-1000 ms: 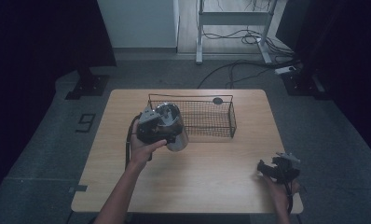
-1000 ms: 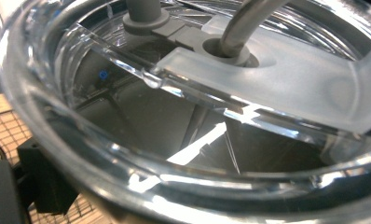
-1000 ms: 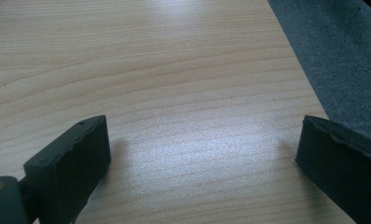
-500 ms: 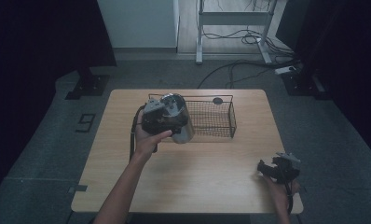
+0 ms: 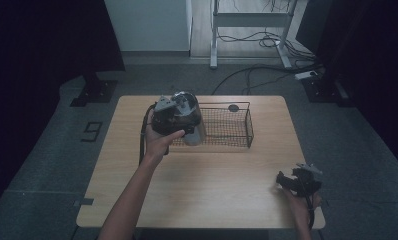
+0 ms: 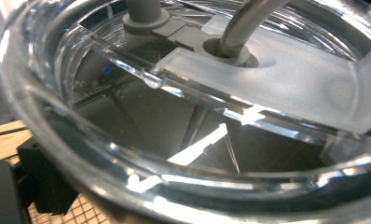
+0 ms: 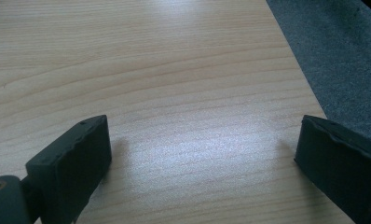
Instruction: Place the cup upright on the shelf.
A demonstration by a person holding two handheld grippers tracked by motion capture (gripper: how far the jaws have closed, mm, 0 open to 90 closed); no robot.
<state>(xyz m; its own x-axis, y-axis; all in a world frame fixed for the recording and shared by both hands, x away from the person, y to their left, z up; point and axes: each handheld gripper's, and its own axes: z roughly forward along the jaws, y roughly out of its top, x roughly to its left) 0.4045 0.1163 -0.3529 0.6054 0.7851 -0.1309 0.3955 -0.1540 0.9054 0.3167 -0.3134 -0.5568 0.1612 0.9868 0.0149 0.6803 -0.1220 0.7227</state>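
Tumbler [image 5: 193,120] now carried toward two o'clock over the basket's [image 5: 237,125] near-left corner, clamped by left gripper [image 5: 174,117]; right gripper [image 7: 200,154] gapes wide, unmoved on the table [image 5: 212,200]

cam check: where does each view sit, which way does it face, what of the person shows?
High view: above the person's side, facing forward and down on the table; both forearms, left gripper and right gripper show.
Left gripper view: on the left gripper, pressed against a clear lidded cup; one black jaw at lower left.
Right gripper view: on the right gripper, facing bare tabletop; both jaws apart.
Shared: cup and wire basket in the high and left views.
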